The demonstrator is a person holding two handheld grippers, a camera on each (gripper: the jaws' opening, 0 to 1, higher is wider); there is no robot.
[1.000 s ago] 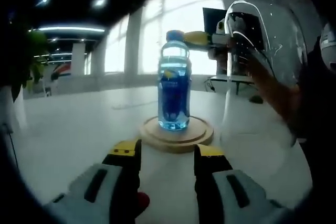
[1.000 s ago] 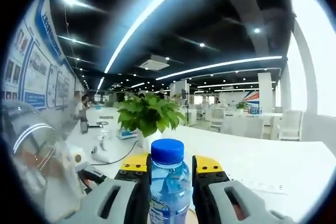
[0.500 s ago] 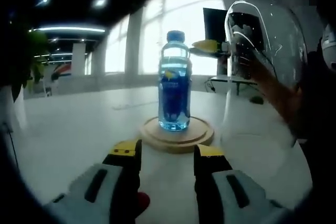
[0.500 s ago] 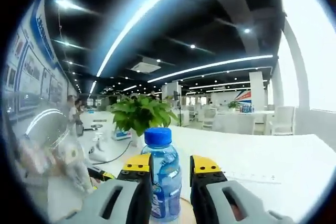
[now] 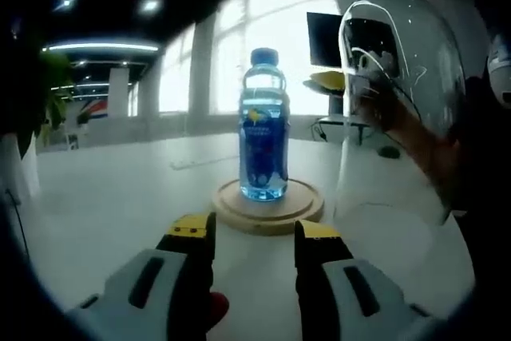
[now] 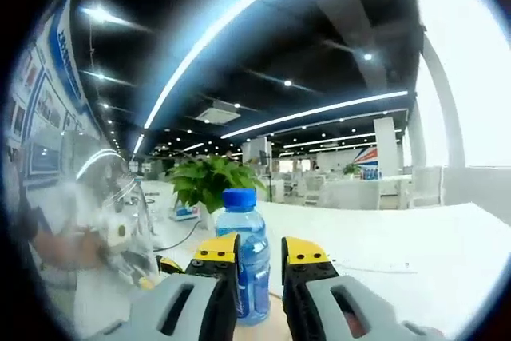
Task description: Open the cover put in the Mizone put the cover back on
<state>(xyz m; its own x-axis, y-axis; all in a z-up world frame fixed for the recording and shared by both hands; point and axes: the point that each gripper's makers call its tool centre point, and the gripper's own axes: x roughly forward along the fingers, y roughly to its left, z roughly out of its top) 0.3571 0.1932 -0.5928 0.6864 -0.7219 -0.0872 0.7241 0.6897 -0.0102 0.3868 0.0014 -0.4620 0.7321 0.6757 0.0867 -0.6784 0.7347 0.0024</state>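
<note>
A Mizone bottle (image 5: 263,129) with a blue cap and blue label stands upright on a round wooden base (image 5: 268,208) in the left gripper view. My left gripper (image 5: 254,233) is open and stays short of the base, holding nothing. A clear glass dome cover (image 5: 399,101) stands to the right of the base, with a person's arm behind it. In the right gripper view the bottle (image 6: 246,257) sits beyond the left jaw of my right gripper (image 6: 260,250), which is open and apart from it. The dome (image 6: 100,221) is at the left there.
The white table (image 5: 120,189) spreads wide to the left of the base. A potted green plant (image 6: 211,181) stands behind the bottle in the right gripper view, with cables and small items near it. A dark monitor (image 5: 323,37) stands beyond the dome.
My right gripper has drawn back from the bottle's cap, and its jaws have narrowed a little. The bottle stays upright on the base. The left gripper has not moved.
</note>
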